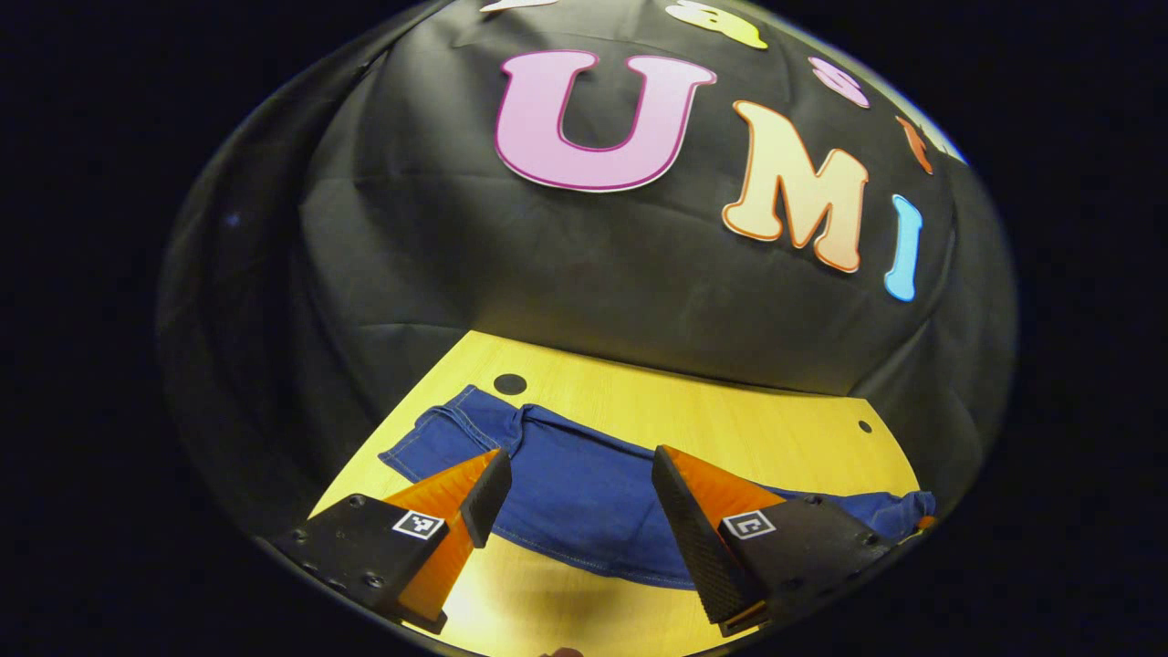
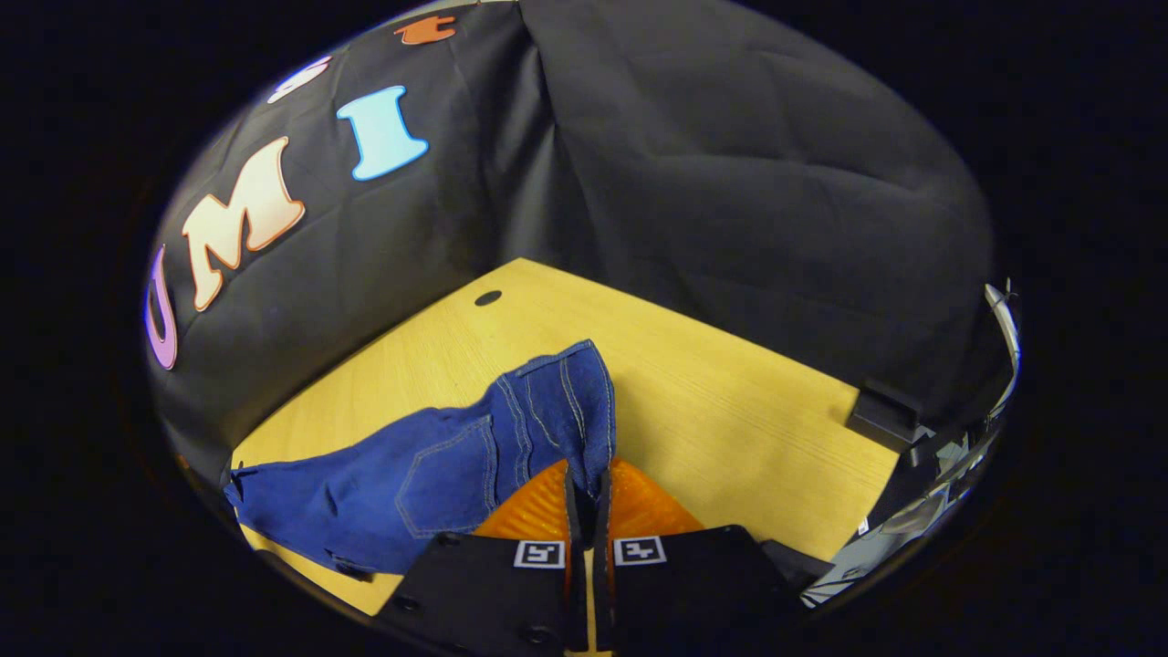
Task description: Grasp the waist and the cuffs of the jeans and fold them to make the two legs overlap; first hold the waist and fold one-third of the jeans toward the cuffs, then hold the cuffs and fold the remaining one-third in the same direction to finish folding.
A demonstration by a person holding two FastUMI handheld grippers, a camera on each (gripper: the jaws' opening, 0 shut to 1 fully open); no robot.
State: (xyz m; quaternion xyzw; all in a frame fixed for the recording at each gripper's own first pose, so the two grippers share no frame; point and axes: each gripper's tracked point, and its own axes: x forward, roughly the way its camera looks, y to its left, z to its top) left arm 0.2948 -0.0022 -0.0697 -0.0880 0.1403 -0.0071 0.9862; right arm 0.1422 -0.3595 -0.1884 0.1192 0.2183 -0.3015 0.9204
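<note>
Blue jeans (image 1: 566,488) lie crumpled across the yellow wooden table (image 1: 712,411). In the left gripper view the cuff end is at the left, and my left gripper (image 1: 579,497) hovers open just above the middle of the denim, one finger on each side. In the right gripper view the waist end of the jeans (image 2: 547,401), with its back pocket and belt seams, is lifted. My right gripper (image 2: 589,497) is shut on the waist's edge, both fingers pinching a fold of fabric. The rest of the jeans trails down to the left.
Black cloth walls close the table at the back and sides. A round cable hole (image 1: 509,384) sits near the table's far edge, also seen as a cable hole (image 2: 488,297). A dark bracket (image 2: 883,415) and metal frame parts stand at the table's right edge.
</note>
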